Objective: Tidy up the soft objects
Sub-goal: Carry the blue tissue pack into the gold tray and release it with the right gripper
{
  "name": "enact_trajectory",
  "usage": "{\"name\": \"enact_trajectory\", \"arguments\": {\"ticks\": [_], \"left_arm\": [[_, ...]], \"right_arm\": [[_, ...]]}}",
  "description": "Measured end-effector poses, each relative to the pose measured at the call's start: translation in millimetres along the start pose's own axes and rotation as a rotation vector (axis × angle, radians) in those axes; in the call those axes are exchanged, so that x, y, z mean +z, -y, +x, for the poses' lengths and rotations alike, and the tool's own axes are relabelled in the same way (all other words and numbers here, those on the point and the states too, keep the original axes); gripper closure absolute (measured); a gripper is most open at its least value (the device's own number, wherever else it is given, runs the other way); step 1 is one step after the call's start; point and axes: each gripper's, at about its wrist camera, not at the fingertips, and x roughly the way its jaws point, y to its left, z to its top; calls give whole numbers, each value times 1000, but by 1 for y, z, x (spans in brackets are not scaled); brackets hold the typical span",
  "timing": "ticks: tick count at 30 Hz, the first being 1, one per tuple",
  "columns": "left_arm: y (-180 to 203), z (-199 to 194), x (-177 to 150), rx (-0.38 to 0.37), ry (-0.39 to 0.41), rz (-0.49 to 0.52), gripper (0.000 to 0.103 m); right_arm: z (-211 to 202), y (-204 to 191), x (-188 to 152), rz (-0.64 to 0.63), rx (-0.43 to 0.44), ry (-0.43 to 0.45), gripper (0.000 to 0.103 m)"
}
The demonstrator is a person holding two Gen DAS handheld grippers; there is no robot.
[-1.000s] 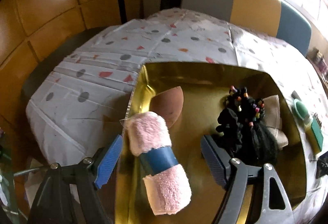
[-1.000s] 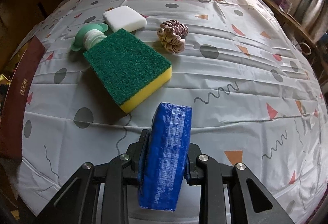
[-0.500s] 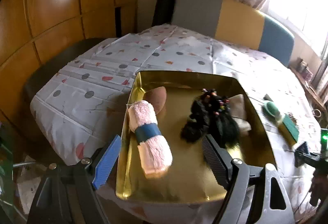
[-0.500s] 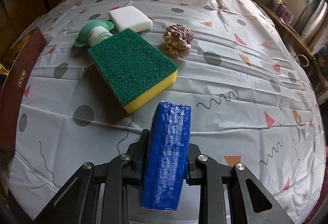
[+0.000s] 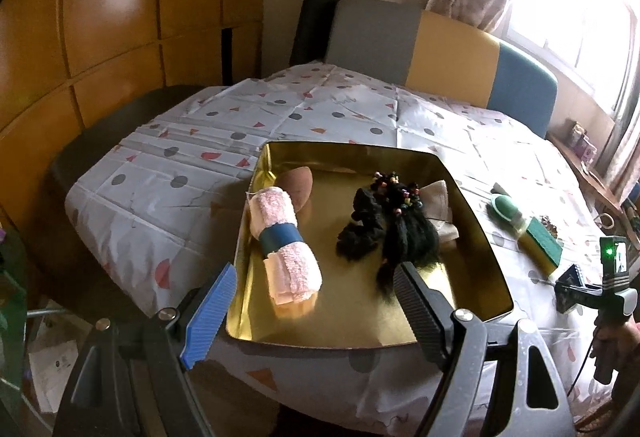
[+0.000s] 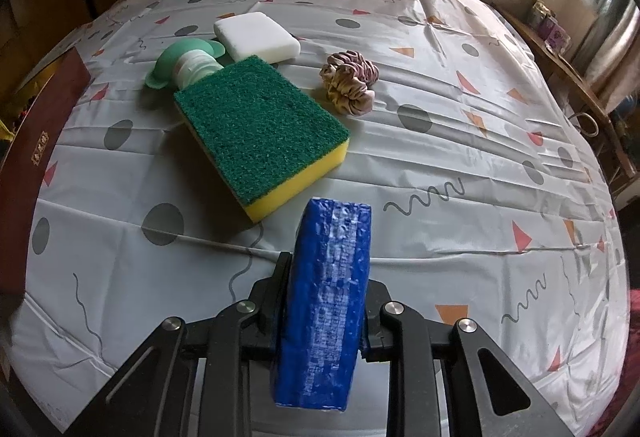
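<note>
A gold tray (image 5: 472,221) lies on the patterned tablecloth. It holds a rolled pink towel with a blue band (image 5: 284,245), a brown teardrop sponge (image 5: 298,183), a black hair bundle with coloured beads (image 5: 396,233) and a beige cloth (image 5: 440,197). My left gripper (image 5: 316,317) is open and empty, raised near the tray's front edge. My right gripper (image 6: 322,311) is shut on a blue wrapped pack (image 6: 326,297) above the cloth. A green and yellow sponge (image 6: 260,129), a white sponge (image 6: 256,35), a mauve scrunchie (image 6: 350,81) and a green-capped item (image 6: 186,65) lie ahead of it.
A dark red lid (image 6: 36,165) lies at the left edge in the right wrist view. A grey, yellow and blue bench back (image 5: 440,45) stands behind the table. Wooden wall panels (image 5: 120,17) are on the left. A window sill with small items (image 6: 552,29) is on the right.
My left gripper has pulled back and up from the tray, leaving the pink towel in it. My right gripper has drawn back slightly with the blue pack in it.
</note>
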Motion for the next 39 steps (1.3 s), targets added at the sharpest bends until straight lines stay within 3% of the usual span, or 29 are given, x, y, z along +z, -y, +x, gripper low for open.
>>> {"name": "enact_trajectory", "arguments": {"ticks": [8,15,21,27,32,35,37,39], "left_arm": [[-2,-3,-9,-3,-10,19,21],[-19,7,-13,-7,-36,-28,21],[-25,14,-12,-5,-42,-56,21],[-27,18,-9,6,-43,-54,21],[-29,21,-10,15,-50,-44,21],[-32,23,-10,15,-53,-54,21],[-34,25,-10,10,-58,-54,21],[-37,26,-10,15,-57,-56,21]], "right_arm": [[-8,7,1,49,6,-2,77],[-43,1,10,85,29,75,77],[-78,-30,20,54,111,149,77],[-101,-93,22,-44,268,178,77],[-121,-168,28,-155,422,207,77],[-125,-219,34,-230,521,178,77],[-121,-250,38,-283,542,159,77],[-109,-280,40,-320,601,86,77]]}}
